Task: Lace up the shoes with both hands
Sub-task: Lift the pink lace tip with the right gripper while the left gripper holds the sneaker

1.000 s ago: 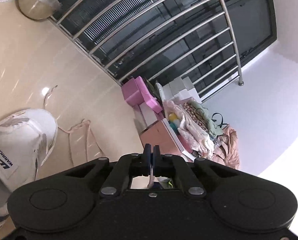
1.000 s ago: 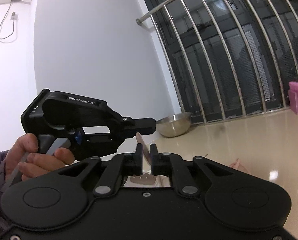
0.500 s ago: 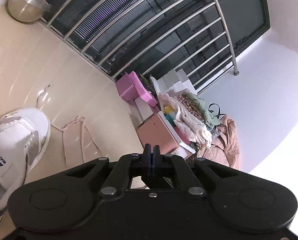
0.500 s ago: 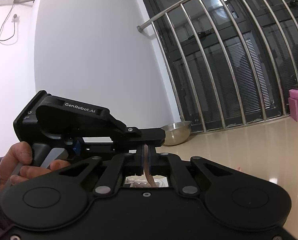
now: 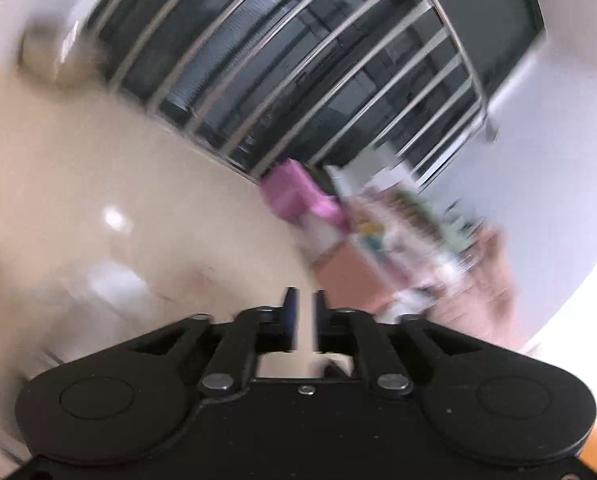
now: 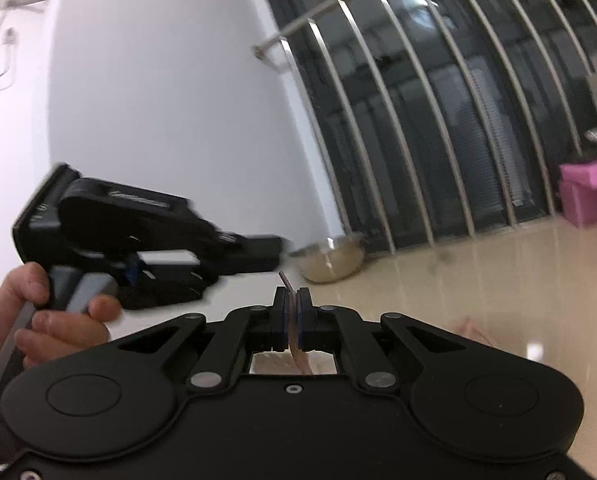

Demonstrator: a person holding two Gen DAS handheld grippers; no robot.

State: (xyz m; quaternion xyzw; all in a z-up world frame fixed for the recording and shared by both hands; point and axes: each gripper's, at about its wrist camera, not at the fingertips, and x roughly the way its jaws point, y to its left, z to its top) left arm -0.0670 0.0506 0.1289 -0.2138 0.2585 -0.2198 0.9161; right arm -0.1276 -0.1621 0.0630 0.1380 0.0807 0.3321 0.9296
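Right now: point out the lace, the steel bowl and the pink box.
lace [image 6: 293, 322], right wrist view, on the strip pinched between the pads.
steel bowl [image 6: 332, 258], right wrist view, on its outer wall.
pink box [image 6: 580, 194], right wrist view, on its front face.

Steel bowl [image 6: 332, 258] on floor by window bars [image 6: 438, 120]; pink boxes [image 6: 584, 192] nr wall.
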